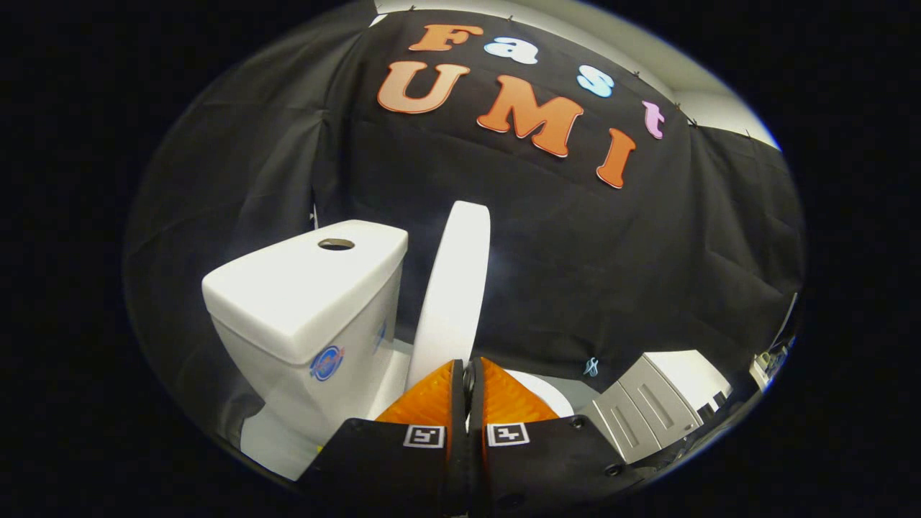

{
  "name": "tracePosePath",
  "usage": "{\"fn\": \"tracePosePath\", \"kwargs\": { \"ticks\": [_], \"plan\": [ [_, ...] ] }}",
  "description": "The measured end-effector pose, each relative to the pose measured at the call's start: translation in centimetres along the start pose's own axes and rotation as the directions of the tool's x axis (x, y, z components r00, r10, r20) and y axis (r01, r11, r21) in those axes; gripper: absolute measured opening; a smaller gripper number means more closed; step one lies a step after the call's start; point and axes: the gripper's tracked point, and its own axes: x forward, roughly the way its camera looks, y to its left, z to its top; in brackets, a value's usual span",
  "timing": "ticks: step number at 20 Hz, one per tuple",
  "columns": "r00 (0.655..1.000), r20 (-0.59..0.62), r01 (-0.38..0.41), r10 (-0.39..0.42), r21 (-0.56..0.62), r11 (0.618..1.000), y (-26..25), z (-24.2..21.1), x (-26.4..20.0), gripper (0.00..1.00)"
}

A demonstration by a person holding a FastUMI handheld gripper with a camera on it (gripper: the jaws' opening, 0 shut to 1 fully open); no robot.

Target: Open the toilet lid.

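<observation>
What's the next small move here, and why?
Probably ease the gripper open and draw back. The toilet lid already stands raised, edge-on beside the tank, with the fingers closed together at its lower edge. Whether they pinch the lid I cannot tell. The lift looks done, if the lid rests stably.

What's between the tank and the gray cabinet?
In the gripper view, the raised lid stands between tank and cabinet, just ahead of the closed gripper.

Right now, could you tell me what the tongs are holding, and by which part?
The tongs are closed on the lower edge of the raised toilet lid, which stands almost upright beside the tank.
</observation>
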Motion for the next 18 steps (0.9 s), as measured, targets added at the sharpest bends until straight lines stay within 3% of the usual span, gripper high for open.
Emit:
{"fn": "tracePosePath", "kwargs": {
  "ticks": [6,12,15,18],
  "plan": [
    [0.999,0.033,-0.039,0.040,-0.055,0.998,4.4,0.4,-0.7,0.08],
    [0.999,0.038,0.007,-0.003,-0.125,0.992,5.4,0.6,-0.7,0.08],
    [0.999,0.038,0.008,-0.004,-0.105,0.994,5.1,0.4,-0.6,0.08],
    [0.998,0.030,-0.044,0.046,-0.070,0.997,4.7,0.5,-0.3,0.10]
  ]
}}
